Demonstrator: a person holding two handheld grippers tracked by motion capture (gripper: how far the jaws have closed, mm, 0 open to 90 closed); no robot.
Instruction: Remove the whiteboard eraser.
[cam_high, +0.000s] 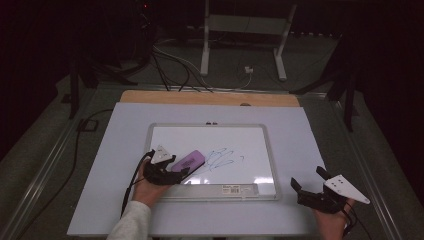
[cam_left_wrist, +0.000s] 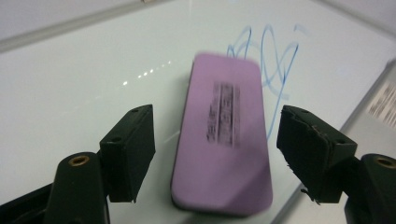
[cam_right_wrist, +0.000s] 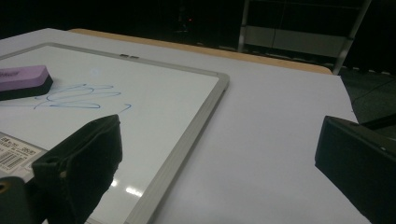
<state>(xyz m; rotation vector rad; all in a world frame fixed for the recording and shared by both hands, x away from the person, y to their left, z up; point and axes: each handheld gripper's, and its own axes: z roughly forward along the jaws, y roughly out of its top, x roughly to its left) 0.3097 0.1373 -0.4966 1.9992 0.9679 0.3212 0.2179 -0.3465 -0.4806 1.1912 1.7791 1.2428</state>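
White tabletop (cam_high: 100, 165) carries a metal-framed whiteboard (cam_high: 212, 192). Near its front-left corner, the left claw (cam_left_wrist: 215, 144) gapes around a purple block eraser (cam_left_wrist: 224, 140), not gripping; closing comes next. Eraser's long axis points toward blue scribbles (cam_high: 220, 159) mid-board. Right claw (cam_high: 309, 179) idles wide open, empty, by the tabletop's front-right corner.

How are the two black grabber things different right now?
The left gripper hangs over the whiteboard, its jaws either side of the purple eraser. The right gripper sits off the board over the white table, with nothing between its jaws. Both are open.
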